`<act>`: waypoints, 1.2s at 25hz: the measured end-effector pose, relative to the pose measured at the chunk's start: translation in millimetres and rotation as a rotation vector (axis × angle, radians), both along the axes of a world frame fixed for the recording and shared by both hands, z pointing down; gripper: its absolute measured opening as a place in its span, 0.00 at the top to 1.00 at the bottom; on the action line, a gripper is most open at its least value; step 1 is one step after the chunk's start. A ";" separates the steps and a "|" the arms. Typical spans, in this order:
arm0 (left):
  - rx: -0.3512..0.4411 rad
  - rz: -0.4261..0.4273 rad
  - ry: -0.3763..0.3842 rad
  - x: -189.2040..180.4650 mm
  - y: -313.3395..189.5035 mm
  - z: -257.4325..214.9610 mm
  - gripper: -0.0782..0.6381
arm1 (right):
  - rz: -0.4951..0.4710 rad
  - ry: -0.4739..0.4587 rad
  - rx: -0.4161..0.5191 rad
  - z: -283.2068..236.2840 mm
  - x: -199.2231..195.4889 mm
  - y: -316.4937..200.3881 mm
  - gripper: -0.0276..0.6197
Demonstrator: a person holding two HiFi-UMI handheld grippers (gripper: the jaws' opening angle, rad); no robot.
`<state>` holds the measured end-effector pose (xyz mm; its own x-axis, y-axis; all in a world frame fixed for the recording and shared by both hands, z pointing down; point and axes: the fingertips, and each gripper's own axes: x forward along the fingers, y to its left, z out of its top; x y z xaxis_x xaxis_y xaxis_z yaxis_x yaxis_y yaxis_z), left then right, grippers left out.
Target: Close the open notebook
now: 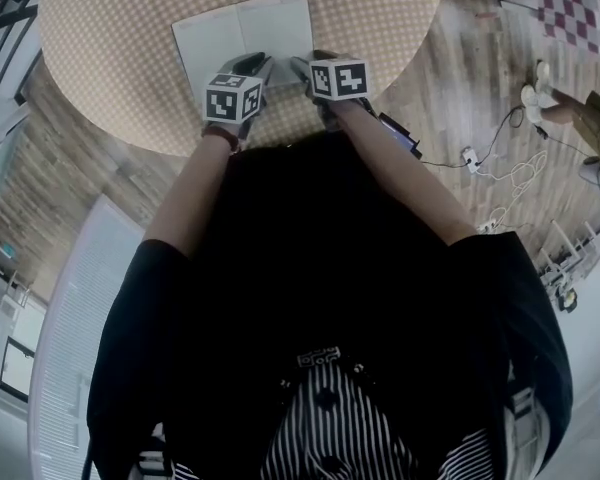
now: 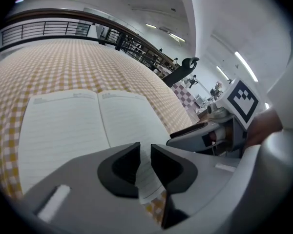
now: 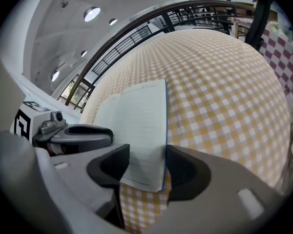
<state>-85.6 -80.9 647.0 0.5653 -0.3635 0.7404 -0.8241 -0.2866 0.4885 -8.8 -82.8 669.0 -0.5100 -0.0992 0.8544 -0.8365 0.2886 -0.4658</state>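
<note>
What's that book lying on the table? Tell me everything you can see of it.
A notebook, lying open and flat on the yellow-checked tablecloth. Both pale pages carry faint ruled lines, with a crease between them; a thin blue cover edge runs along the right side. The right gripper straddles its near right corner with open jaws; the left gripper, jaws slightly apart, hangs over the same page's near edge. Contact is unclear.
</note>
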 end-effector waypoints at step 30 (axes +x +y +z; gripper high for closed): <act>0.077 -0.057 0.154 16.9 -7.0 -22.6 0.76 | -0.056 -0.157 0.101 -60.9 6.0 -1.9 0.95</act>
